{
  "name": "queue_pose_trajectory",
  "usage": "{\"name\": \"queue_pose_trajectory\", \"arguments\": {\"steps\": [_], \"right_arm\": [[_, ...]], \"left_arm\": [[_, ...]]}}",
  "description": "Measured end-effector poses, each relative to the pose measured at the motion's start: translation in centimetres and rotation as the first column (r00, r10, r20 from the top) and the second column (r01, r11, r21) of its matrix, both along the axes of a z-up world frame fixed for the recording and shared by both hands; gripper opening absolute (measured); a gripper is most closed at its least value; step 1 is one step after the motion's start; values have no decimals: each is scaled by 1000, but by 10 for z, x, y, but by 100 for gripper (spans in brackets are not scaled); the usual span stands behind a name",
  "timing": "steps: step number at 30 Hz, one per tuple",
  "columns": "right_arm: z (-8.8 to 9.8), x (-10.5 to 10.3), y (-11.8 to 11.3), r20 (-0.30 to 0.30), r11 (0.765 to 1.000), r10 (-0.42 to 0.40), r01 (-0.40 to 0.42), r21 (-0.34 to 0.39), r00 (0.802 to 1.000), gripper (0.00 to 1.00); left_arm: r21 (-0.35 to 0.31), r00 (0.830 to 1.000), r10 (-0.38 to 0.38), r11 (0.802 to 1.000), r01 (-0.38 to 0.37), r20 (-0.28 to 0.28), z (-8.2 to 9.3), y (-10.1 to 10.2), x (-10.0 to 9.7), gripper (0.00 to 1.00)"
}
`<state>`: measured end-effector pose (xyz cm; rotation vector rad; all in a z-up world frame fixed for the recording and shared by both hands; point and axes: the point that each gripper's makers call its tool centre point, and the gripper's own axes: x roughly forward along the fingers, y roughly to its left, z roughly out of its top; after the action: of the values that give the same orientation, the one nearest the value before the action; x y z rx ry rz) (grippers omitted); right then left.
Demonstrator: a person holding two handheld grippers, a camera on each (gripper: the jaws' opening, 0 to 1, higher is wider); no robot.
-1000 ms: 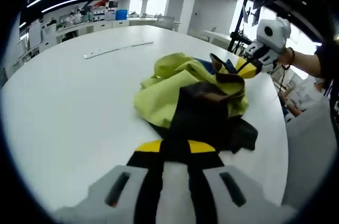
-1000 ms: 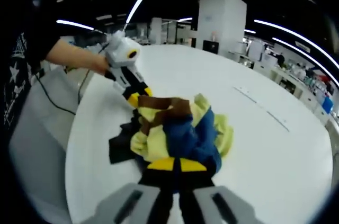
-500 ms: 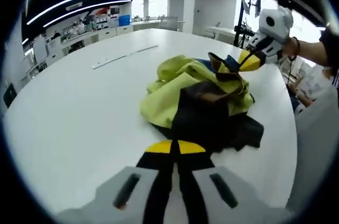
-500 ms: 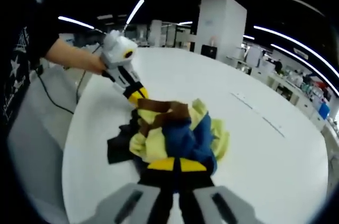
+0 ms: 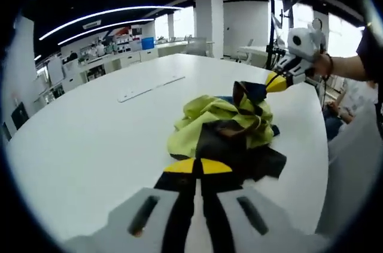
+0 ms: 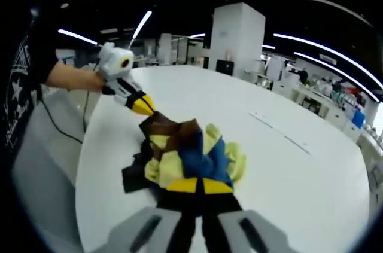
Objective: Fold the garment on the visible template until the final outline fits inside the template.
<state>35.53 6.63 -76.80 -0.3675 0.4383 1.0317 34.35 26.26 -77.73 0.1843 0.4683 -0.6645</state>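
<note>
Since both claws are pinching the same crumpled garment (image 5: 224, 130) from opposite ends, my main worry is a slip; the left claw (image 5: 198, 167) is pressed together on a dark fold at the near edge, and the right claw (image 6: 198, 185) is pressed together on the blue-and-yellow bunch; if I pull them apart unevenly the thin fabric could slide out of one pinch, or the whole pile could drag toward the table (image 5: 84, 145) rim on the person's side; I judge that edge is close enough to matter.

Second risk: I can't pick out a template outline under the cloth, so I could spread it off target; pale strips (image 5: 149, 87) lie well apart on the far surface, purpose unclear.

Garment sits heaped on the table, between the two claws, not flattened; looks like soft, limp woven cloth, matte, in lime-yellow, blue, brown and black panels, folds bunched and overlapping; one brown-edged corner is lifted at the right claw. Table is white, smooth, round-edged, slightly glossy; low friction likely, so cloth will slide easily.
</note>
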Motion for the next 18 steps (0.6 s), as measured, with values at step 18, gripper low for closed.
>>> {"name": "queue_pose_trajectory", "arguments": {"steps": [18], "right_arm": [[40,32,-34,124,993,-120,120,1,985,0]], "left_arm": [[-129,978,140,984,-121,152,88,15,23,0]]}}
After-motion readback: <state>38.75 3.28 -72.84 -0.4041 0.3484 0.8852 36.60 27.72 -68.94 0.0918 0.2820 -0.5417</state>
